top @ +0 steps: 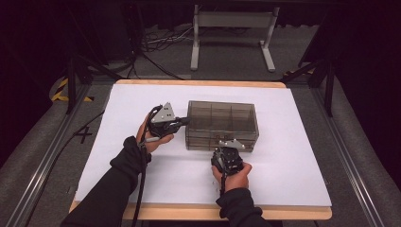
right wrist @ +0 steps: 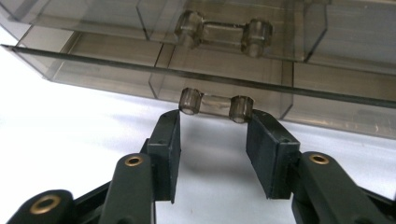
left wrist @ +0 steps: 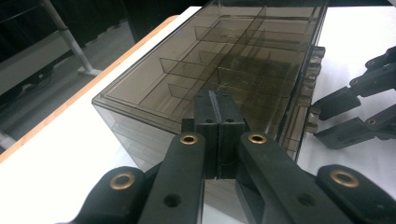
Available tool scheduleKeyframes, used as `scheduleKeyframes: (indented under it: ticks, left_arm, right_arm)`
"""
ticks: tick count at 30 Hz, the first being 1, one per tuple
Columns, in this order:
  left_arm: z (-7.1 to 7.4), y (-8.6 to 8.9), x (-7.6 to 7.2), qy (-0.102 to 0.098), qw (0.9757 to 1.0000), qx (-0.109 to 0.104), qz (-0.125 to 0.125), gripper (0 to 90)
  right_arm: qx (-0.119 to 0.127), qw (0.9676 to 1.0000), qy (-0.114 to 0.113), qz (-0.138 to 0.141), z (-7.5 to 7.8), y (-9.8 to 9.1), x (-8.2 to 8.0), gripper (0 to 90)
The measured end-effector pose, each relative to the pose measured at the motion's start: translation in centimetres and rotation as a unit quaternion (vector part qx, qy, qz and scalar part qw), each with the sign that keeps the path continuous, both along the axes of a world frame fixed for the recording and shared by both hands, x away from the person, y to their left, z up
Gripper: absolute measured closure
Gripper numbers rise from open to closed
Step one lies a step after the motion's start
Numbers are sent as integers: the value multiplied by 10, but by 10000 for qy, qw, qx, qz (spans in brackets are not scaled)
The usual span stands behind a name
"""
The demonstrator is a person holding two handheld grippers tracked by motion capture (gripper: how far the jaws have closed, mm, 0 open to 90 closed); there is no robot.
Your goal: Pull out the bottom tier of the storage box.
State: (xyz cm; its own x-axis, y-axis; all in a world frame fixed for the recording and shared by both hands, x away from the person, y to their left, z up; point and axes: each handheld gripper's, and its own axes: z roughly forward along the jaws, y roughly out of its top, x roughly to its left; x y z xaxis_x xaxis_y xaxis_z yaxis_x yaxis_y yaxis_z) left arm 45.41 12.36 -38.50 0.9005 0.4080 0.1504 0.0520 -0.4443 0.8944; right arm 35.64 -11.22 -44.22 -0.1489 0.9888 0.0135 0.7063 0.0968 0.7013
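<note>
left gripper: jaws closed together, pressed against drawer box end | right gripper: jaws held apart, tips flanking lower drawer handle, grip unconfirmed

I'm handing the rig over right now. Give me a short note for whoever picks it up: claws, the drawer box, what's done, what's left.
Left claw: shut, empty, tips against the left end of the smoky clear drawer box, apparently bracing it.
Right claw: jaws apart, one on each side of the lower drawer handle, at its two end posts; a firm grip can't be confirmed.
Box: mid-table on the white sheet, drawers facing the person. The lower drawer looks slightly out, the upper handle untouched.
Left, probably: close on the handle and pull the drawer while the left claw steadies the box.
</note>
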Motion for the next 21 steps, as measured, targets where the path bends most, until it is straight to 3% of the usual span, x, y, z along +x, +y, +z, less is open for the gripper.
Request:
scheduleKeyframes:
  ticks: [7,12,15,21]
  left_arm:
    - [-1,5,0,231,9994,-200,-130,900]
    - [-1,13,-5,329,9987,-376,-79,860]
    - [-1,24,-12,336,9980,-526,-27,854]
    - [-5,36,-22,362,9983,-437,164,779]
  right_arm:
    - [187,9998,-31,114,4,-7,-7,558]
    - [377,9985,-209,348,12,-20,-12,535]
    - [432,9958,-396,703,20,-37,-16,526]
    - [253,9913,-617,1133,26,-64,-20,507]
